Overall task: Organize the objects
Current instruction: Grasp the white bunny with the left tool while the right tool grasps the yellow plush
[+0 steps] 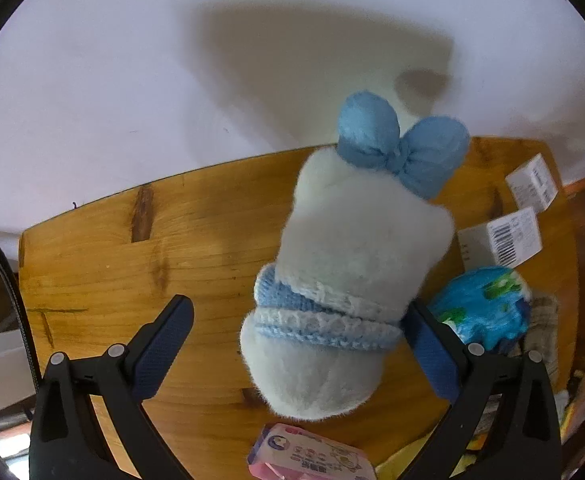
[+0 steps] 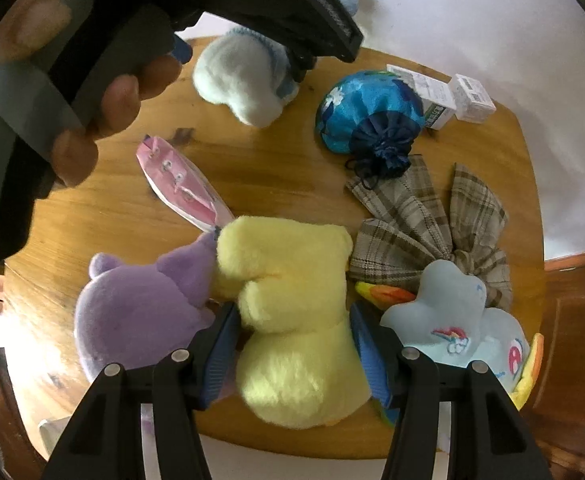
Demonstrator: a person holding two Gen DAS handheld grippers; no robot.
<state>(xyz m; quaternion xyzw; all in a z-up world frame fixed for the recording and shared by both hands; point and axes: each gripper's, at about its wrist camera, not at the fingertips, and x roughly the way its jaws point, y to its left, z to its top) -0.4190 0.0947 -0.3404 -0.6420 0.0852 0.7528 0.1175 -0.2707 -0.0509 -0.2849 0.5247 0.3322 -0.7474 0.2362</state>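
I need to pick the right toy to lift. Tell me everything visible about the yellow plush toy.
The yellow plush toy is soft, fuzzy and pale yellow, with rounded lobes and no face showing. It lies on the wooden table between the right gripper pads, which press its sides. The purple plush touches it on one side; the plaid bow lies beside it.

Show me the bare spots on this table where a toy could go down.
Widest bare wood: the table's far-left corner, beside the white plush. A smaller patch lies between the pink pouch, blue drawstring bag and yellow plush. Crowded: the near edge, purple plush through plaid cloth, and the box corner.
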